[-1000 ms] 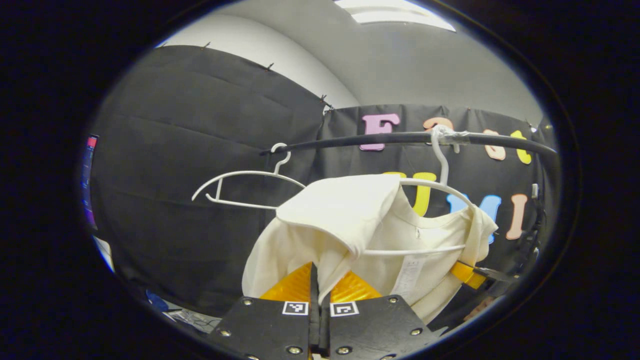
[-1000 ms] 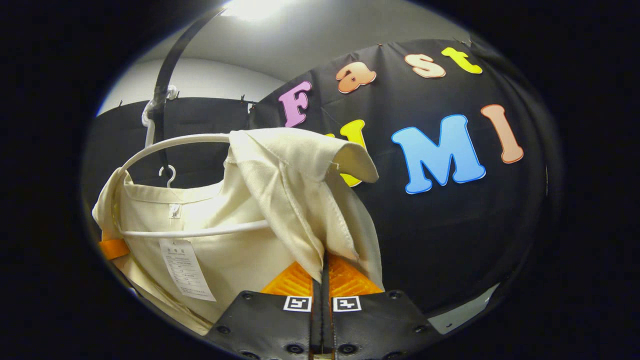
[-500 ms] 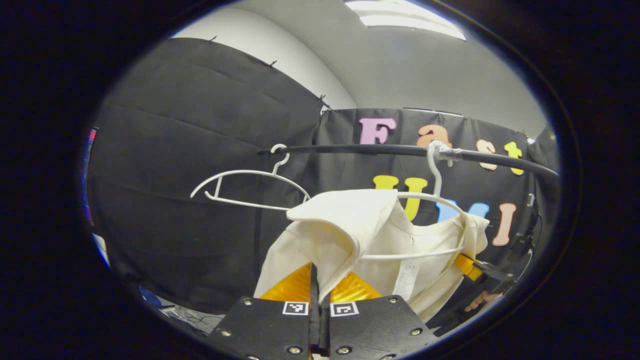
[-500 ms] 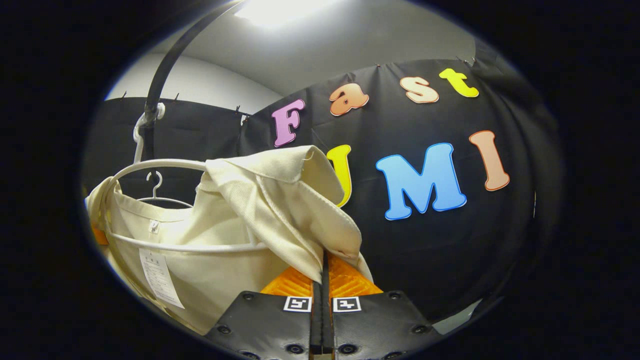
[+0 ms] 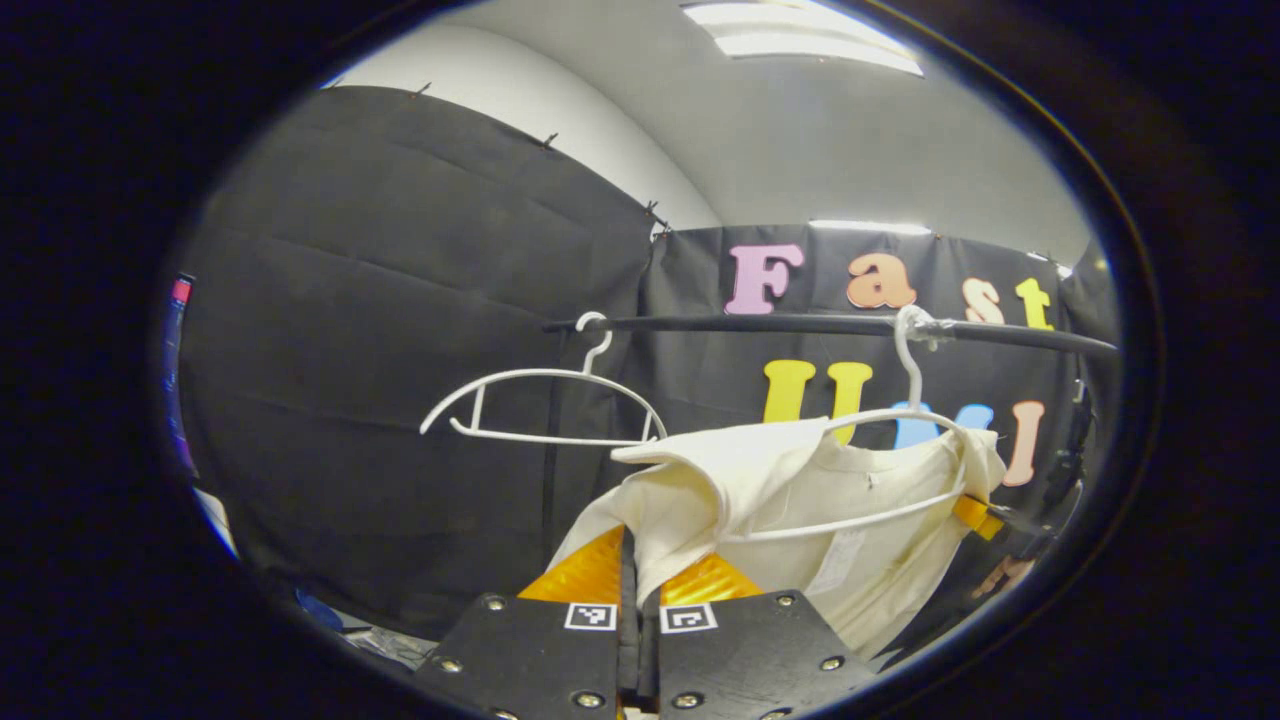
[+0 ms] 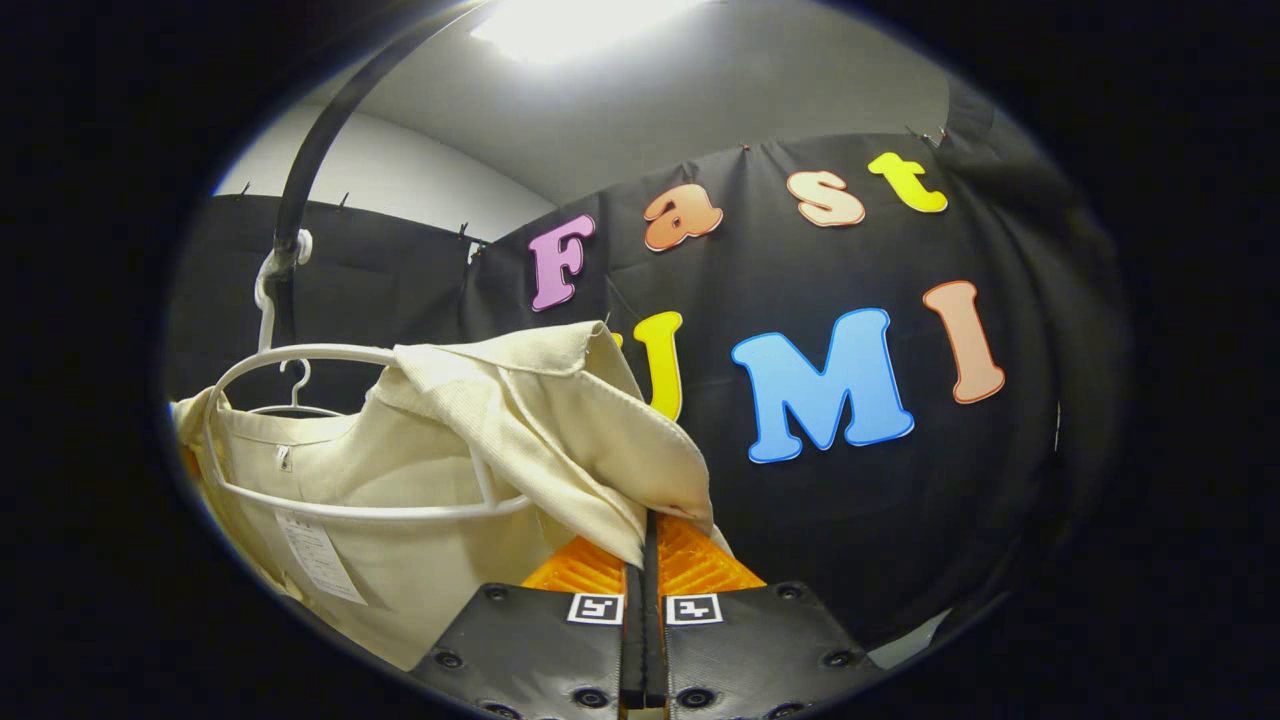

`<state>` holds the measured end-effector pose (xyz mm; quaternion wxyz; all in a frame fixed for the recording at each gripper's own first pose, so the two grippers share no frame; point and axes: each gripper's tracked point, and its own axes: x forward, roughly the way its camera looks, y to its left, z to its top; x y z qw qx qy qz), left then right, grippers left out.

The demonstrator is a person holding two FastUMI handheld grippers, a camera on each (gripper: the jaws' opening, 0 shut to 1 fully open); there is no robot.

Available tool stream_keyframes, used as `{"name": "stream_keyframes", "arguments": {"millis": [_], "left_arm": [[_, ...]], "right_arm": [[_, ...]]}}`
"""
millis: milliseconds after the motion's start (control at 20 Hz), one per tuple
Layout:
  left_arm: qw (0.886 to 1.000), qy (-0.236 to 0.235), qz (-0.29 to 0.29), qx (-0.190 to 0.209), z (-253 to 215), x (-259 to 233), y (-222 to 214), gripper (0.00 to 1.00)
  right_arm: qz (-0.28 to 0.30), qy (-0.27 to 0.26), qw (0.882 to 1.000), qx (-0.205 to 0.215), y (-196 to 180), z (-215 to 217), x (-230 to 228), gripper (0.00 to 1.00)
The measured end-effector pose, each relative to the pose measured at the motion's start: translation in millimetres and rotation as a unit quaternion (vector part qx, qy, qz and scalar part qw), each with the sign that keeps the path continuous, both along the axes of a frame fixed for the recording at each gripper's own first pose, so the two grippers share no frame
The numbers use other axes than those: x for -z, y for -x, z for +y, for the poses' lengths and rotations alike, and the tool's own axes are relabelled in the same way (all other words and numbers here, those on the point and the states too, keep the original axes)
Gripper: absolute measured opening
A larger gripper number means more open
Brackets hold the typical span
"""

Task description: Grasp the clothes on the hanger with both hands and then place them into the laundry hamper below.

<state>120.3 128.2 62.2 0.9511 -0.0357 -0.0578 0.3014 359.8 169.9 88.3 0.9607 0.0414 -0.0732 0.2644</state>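
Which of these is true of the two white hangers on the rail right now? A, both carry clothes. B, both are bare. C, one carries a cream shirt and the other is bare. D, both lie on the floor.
C: in the left gripper view the cream shirt drapes one hanger, while the other hanger on the rail is bare.

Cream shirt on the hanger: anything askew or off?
Yes. The cream shirt sits crooked: both shoulders are pulled off its white hanger, each pinched in a shut claw, left claw and right claw. Hanger hook is taped to the rail.
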Motion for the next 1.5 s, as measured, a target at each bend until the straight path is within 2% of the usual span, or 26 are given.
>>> {"name": "stream_keyframes", "arguments": {"millis": [150,200,250,400,600,800,1000,1100,1250,1400,1500], "left_arm": [[1.0,-0.003,-0.005,-0.002,16.7,-6.9,0.3,0.0],[1.0,-0.005,-0.001,-0.002,20.6,-4.4,1.2,0.01],[1.0,-0.007,0.003,-0.001,23.9,-2.4,0.6,0.01],[1.0,-0.016,0.011,0.001,28.9,-1.8,-4.4,0.01],[0.999,-0.041,0.017,0.0,49.1,-11.9,-5.8,0.0],[0.999,-0.045,0.012,-0.006,53.4,-20.9,-16.0,0.01],[0.999,-0.04,0.0,-0.008,57.2,-30.0,-26.4,0.01],[0.998,-0.058,0.012,-0.013,63.6,-32.1,-27.3,0.0],[0.997,-0.074,0.035,-0.016,66.5,-32.1,-33.4,0.0],[0.999,-0.044,0.024,0.005,61.4,-21.7,-45.6,0.01],[0.999,-0.029,0.028,0.014,61.3,-8.7,-49.9,0.01]], "right_arm": [[0.003,-0.006,1.0,0.01,-12.2,-6.5,-4.2,0.01],[0.005,-0.009,1.0,0.015,-15.3,-9.7,-5.9,0.05],[0.006,-0.011,1.0,0.018,-18.1,-10.4,-6.0,0.01],[0.011,-0.006,1.0,0.018,-17.1,-16.0,-3.3,0.01],[0.046,-0.008,0.999,-0.019,5.6,-19.7,11.0,0.0],[0.03,-0.009,0.999,-0.043,31.3,-26.1,-2.4,0.0],[0.009,-0.024,0.999,-0.022,20.2,-37.1,-20.7,0.01],[-0.004,-0.04,0.999,-0.012,18.5,-41.6,-34.0,0.01],[-0.036,-0.046,0.998,0.019,-6.0,-43.7,-48.6,0.01],[-0.066,-0.042,0.995,0.058,-29.2,-48.7,-49.1,0.01],[-0.051,-0.038,0.996,0.068,-44.7,-46.4,-33.9,0.0]]}}
